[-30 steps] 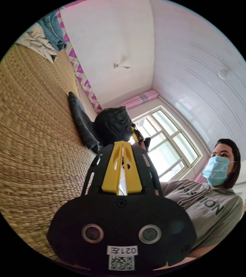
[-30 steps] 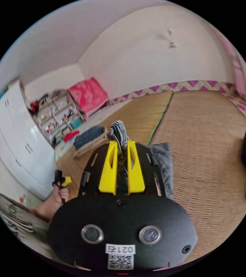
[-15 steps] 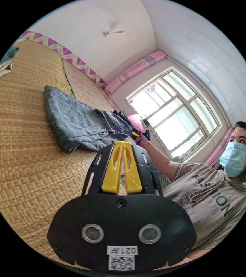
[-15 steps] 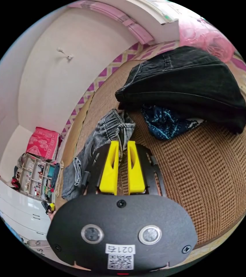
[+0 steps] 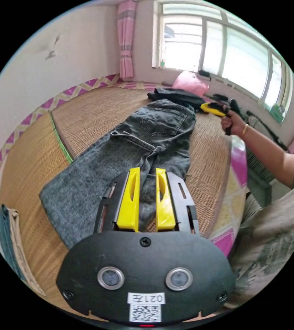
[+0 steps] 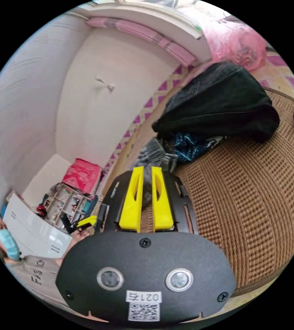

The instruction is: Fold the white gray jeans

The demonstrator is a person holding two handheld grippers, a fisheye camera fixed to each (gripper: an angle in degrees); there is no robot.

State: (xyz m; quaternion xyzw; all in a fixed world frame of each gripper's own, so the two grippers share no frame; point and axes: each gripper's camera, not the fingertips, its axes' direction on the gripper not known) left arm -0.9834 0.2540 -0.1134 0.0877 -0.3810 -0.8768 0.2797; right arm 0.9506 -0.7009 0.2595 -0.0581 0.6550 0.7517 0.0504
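Grey washed denim jeans (image 5: 133,151) lie flat on the woven straw mat (image 5: 85,113); the left gripper (image 5: 146,175) hovers above, fingers slightly parted, empty; the right gripper (image 6: 146,175) likewise.

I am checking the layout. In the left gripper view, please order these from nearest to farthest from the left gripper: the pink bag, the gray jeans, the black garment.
1. gray jeans, spread on the mat just ahead of the left gripper.
2. black garment, beyond the jeans' waistband.
3. pink bag, just behind it by the window; these two are close.
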